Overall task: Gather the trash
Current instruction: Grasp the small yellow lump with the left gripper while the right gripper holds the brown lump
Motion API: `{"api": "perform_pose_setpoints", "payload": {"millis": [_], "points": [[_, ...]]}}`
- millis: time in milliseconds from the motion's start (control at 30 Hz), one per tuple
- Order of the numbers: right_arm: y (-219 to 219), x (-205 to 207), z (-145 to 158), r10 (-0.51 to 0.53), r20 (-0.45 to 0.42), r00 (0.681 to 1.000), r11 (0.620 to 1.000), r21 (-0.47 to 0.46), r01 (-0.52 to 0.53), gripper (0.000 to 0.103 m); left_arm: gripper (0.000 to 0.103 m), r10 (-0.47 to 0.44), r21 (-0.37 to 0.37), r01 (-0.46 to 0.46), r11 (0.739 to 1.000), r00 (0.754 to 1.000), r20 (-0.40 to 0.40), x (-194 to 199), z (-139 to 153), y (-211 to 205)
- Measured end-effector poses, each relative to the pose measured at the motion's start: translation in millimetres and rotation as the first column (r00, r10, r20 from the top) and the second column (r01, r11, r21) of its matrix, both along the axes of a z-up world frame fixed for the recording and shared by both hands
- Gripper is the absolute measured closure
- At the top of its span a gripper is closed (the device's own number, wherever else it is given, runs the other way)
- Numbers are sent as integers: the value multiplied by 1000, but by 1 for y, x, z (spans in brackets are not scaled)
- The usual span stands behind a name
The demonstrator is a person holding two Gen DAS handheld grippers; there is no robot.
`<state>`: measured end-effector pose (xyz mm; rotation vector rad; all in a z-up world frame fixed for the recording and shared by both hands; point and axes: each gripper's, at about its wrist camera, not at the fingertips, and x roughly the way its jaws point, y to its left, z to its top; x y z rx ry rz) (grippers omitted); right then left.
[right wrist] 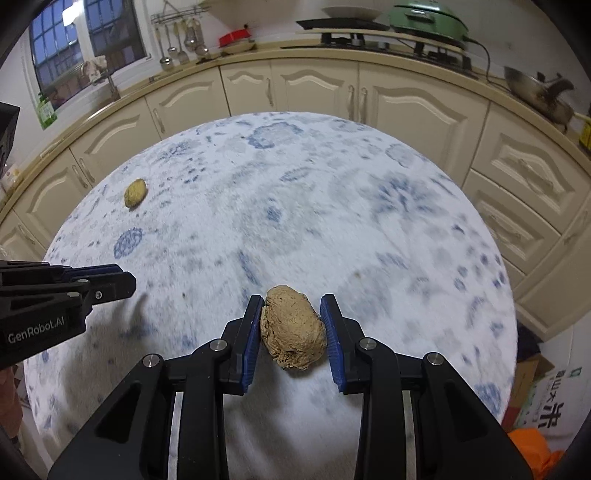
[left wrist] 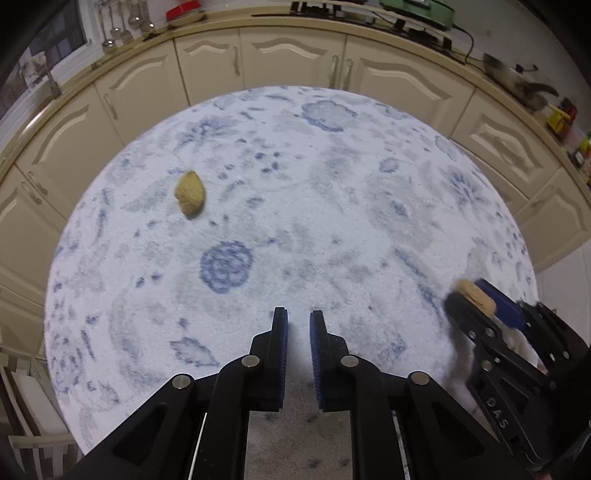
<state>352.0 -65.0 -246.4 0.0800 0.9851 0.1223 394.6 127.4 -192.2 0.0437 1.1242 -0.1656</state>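
A crumpled brown paper ball [right wrist: 292,326] sits between the pads of my right gripper [right wrist: 291,321], which is shut on it just above the round table [right wrist: 332,206]; it also shows in the left wrist view [left wrist: 476,295]. A second, yellowish paper ball [left wrist: 190,198] lies on the table at the far left; in the right wrist view [right wrist: 135,192] it lies near the left rim. My left gripper [left wrist: 298,325] is empty above the table's near edge, its jaws a narrow gap apart. It also shows at the left of the right wrist view [right wrist: 122,282].
The table carries a white cloth with blue patterns. Cream kitchen cabinets [left wrist: 295,59] curve behind it, with a stove, a green pot [right wrist: 428,18] and a pan [right wrist: 535,96] on the counter. Cardboard boxes and an orange bag [right wrist: 532,443] lie on the floor at the right.
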Motion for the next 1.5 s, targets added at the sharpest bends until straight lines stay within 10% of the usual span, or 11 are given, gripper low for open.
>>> {"api": "perform_pose_setpoints", "payload": {"millis": [133, 300, 567, 667, 1500], "points": [[-6, -6, 4, -34, 16, 999, 999, -1, 34, 71, 54, 109, 4, -109, 994, 993, 54, 17, 10, 35], [-1, 3, 4, -44, 20, 999, 999, 15, 44, 71, 39, 190, 3, -190, 982, 980, 60, 54, 8, 67], [20, 42, -3, -28, -10, 1000, 1000, 13, 28, 71, 40, 203, 10, -202, 979, 979, -13, 110, -28, 69], [24, 50, -5, -23, -10, 1000, 1000, 9, 23, 71, 83, 207, 7, -208, 978, 978, 13, 121, -32, 71], [-29, -23, 1, -117, -29, 993, 993, 20, 117, 71, 84, 53, -51, -54, 997, 998, -20, -35, -10, -4]]}}
